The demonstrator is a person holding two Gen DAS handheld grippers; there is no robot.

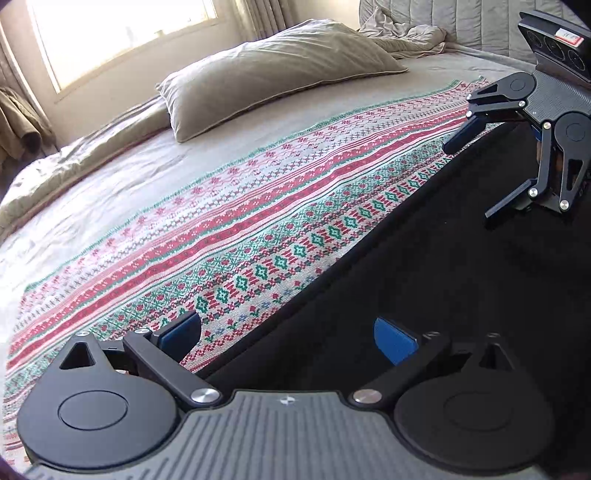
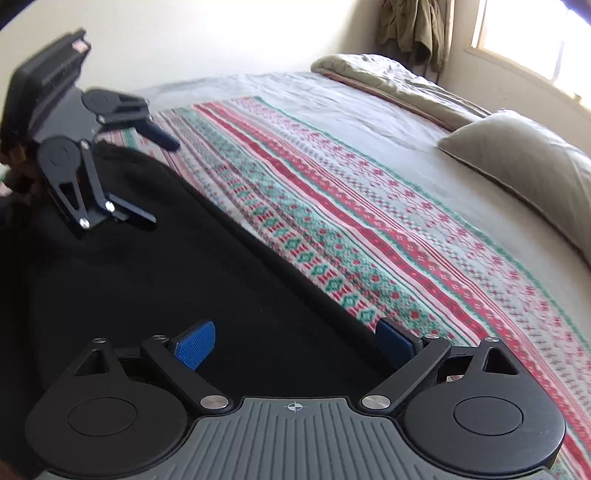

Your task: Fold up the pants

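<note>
You have a big bed [image 1: 110,192] in front of you with a pale sheet on it. A blanket [image 1: 258,221] with red, green and white stripes and little flower shapes lies flat across the bed. A soft tan pillow [image 1: 273,70] sits on the sheet near the blanket's far edge. A crumpled cover [image 1: 402,37] is bunched up by the padded headboard [image 1: 461,22]. A bright window [image 1: 122,26] lets in light. A brownish-green coat [image 2: 413,29] hangs in the corner beside it.
</note>
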